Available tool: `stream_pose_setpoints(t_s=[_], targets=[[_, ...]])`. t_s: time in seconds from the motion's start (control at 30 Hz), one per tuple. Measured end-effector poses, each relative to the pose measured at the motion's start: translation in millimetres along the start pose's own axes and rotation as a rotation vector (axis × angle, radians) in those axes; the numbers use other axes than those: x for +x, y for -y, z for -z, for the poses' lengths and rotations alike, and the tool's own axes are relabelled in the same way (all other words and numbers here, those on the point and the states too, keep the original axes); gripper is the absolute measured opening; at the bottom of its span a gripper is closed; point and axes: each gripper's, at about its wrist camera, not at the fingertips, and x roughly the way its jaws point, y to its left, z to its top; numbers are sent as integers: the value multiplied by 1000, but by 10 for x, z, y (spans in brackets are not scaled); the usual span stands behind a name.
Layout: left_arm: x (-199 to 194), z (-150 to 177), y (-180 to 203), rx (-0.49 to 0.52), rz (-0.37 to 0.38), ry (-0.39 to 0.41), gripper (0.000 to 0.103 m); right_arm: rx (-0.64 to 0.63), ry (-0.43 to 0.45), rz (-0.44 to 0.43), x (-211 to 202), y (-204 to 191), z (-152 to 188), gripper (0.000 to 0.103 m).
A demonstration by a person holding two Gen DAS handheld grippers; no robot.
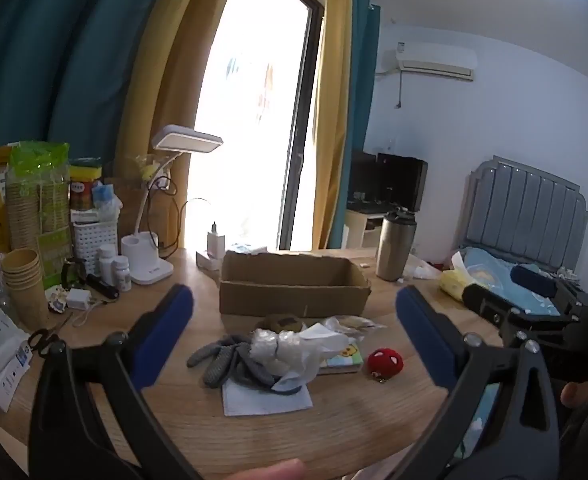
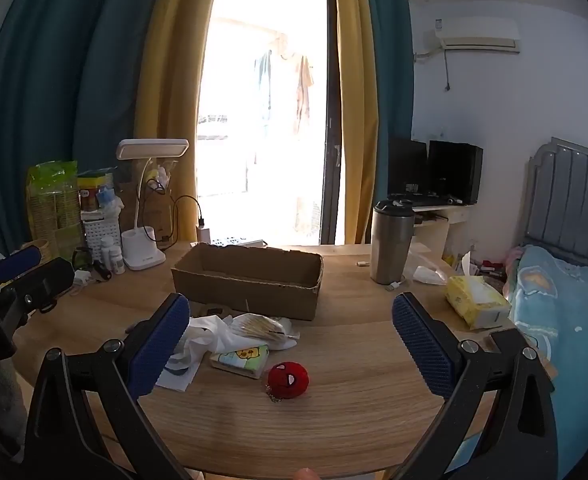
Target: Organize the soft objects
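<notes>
The table [image 2: 354, 412] is wood-grained with a smooth, faintly sheeny finish. At its twelve o'clock sits a cardboard box [image 2: 250, 286], matt brown with rough, torn edges. A brushed-metal tumbler [image 2: 390, 240] at about two o'clock has a dull shine and a dark plastic lid. Near the centre, the red ball [image 2: 288, 380] looks fuzzy, like knitted yarn; the grey glove [image 1: 230, 360] is knitted cloth, and the plastic bag [image 1: 294, 348] beside it is crinkled and translucent. The desk lamp [image 1: 148, 248] at ten o'clock is smooth white plastic. Each gripper carries matt black arms and blue pads [image 2: 422, 340] with a fine ribbed texture.
</notes>
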Motion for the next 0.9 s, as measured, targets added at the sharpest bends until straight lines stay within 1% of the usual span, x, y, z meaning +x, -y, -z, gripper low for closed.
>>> stream_pose_setpoints(t_s=[0.63, 0.9], targets=[[-2, 8, -13, -1, 12, -9, 102, 0, -5, -2, -6, 2, -10, 103], [-4, -1, -40, -18, 0, -6, 102, 1, -7, -2, -5, 3, -12, 103]])
